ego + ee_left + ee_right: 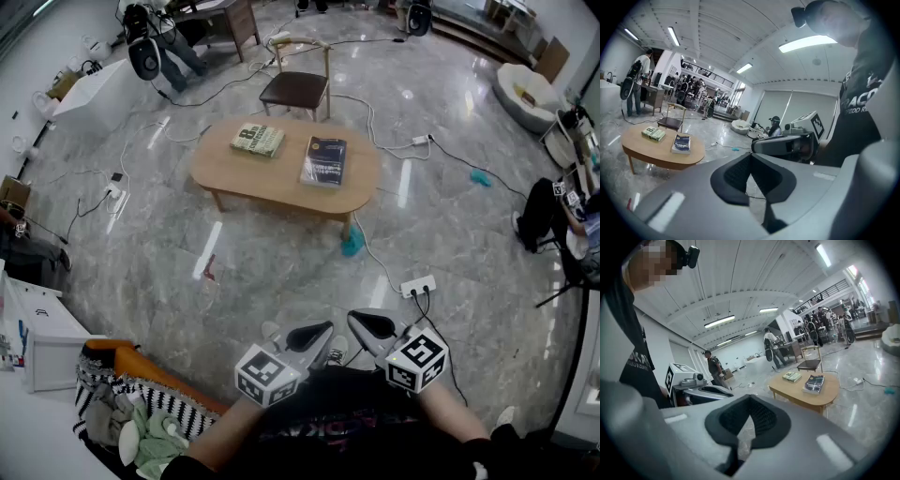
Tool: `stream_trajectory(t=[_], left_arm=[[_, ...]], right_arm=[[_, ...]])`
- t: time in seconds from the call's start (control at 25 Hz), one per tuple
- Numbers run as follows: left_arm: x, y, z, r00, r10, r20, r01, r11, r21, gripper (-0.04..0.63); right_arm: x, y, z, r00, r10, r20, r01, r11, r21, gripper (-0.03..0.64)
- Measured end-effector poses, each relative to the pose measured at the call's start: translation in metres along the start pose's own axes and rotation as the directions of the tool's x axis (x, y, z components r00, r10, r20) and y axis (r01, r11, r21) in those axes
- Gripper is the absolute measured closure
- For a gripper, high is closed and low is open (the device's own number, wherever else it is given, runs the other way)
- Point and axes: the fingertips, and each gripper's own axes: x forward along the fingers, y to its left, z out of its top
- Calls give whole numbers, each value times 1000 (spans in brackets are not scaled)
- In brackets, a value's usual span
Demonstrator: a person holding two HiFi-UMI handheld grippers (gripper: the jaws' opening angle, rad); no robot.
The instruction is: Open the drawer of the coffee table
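Note:
The oval wooden coffee table (281, 178) stands on the marble floor, well ahead of me. A green book (258, 140) and a dark blue book (324, 160) lie on its top. I cannot make out a drawer front from here. My left gripper (322, 331) and right gripper (364, 323) are held side by side close to my body, far short of the table, both shut with nothing between their jaws. The left gripper view shows its closed tips (750, 157) with the table (656, 152) off to the left. In the right gripper view the closed tips (750, 400) sit below the table (801, 392).
A wooden chair (296, 89) stands behind the table. A teal cloth (352, 244) lies by the table's near right leg, with a power strip (417, 285) and cables on the floor. An orange seat with clothes (131, 403) and a white cabinet (42, 337) are at my left.

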Motion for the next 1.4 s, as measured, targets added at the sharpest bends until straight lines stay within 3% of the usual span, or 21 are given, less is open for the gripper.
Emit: stream_trajectory(t=[0.96, 1.2, 1.4], left_arm=[[-10, 5, 4, 1000, 16, -6, -16, 1000, 6, 589], [-33, 38, 11, 999, 47, 19, -47, 999, -7, 589], [-52, 72, 22, 997, 65, 36, -65, 998, -10, 589]], right_arm=[[6, 3, 7, 999, 17, 36, -17, 1000, 11, 615], [32, 11, 13, 999, 18, 40, -19, 1000, 15, 615], [49, 12, 25, 997, -30, 67, 29, 999, 20, 615]])
